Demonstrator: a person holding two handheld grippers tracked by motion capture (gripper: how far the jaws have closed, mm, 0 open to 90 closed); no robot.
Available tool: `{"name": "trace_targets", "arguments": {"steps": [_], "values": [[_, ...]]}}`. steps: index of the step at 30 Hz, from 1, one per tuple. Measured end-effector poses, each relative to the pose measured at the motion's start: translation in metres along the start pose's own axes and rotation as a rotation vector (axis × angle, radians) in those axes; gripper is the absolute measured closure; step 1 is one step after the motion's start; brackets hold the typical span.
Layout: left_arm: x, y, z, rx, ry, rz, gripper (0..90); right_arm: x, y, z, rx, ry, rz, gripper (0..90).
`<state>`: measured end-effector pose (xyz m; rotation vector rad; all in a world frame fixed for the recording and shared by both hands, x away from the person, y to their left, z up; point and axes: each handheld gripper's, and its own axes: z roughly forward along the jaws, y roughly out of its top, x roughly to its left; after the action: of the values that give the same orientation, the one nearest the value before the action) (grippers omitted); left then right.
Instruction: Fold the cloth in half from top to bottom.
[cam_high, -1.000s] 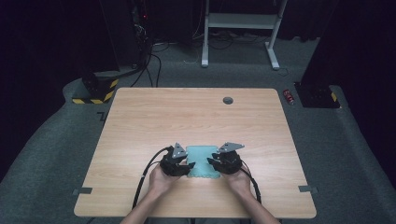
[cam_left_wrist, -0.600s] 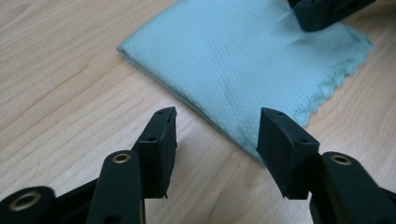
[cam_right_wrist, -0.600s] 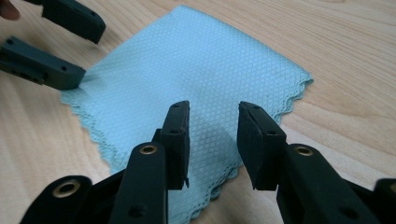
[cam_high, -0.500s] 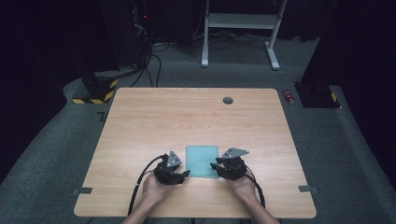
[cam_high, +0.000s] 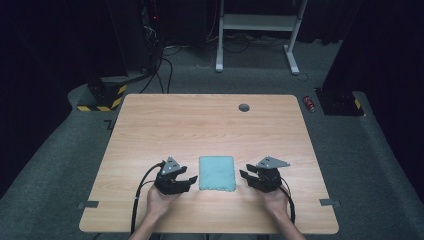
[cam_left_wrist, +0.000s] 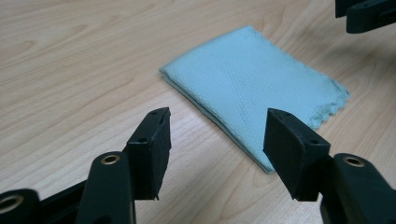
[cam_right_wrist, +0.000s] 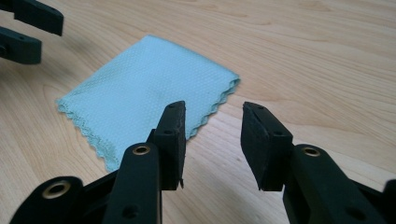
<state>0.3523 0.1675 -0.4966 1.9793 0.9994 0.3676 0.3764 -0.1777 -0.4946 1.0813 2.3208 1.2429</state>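
1. Dark room; grey carpet around a light wooden table (cam_high: 210, 125). A white metal frame (cam_high: 255, 30) stands beyond the far edge, with cables on the floor and a yellow-and-black striped block (cam_high: 102, 97) off the far left corner.
2. A small round grey grommet (cam_high: 244, 107) sits in the table near the far edge, right of centre.
3. The folded cloth (cam_high: 217, 173), pale teal, lies flat near the near edge, about midway between the left and right edges.
4. Cloth shape: a rectangle slightly longer than wide. Long axis runs from near edge to far edge; short sides face those two edges.
5. One edge of the cloth is scalloped, seen in the right gripper view (cam_right_wrist: 140, 93); layered fold edges show in the left gripper view (cam_left_wrist: 247, 88).
6. Left gripper (cam_high: 186, 181): just beside the cloth's left side, not touching it. Jaws wide apart, nothing between them (cam_left_wrist: 217, 140), aimed toward the cloth.
7. Right gripper (cam_high: 247, 176): just beside the cloth's right side, clear of it. Jaws apart and empty (cam_right_wrist: 212, 140), aimed toward the cloth's right edge.
8. A hand holds each gripper from the near edge; a black cable (cam_high: 137, 200) trails from the left one.
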Motion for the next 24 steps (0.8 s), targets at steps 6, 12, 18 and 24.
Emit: {"name": "trace_targets", "arguments": {"steps": [6,12,18,24], "values": [[0.01,-0.005,-0.012,-0.032,0.029,-0.037,39.9,-0.007,-0.002,-0.01,-0.026,-0.019,0.021,60.0],[0.021,-0.012,-0.02,-0.051,0.055,-0.078,39.9,-0.012,-0.004,-0.016,-0.038,-0.032,0.038,59.2],[0.029,-0.018,-0.025,-0.051,0.082,-0.1,39.8,-0.017,-0.011,-0.022,-0.038,-0.056,0.061,57.8],[0.035,-0.025,-0.025,-0.043,0.113,-0.119,39.7,-0.023,-0.021,-0.026,-0.024,-0.082,0.078,57.4]]}}
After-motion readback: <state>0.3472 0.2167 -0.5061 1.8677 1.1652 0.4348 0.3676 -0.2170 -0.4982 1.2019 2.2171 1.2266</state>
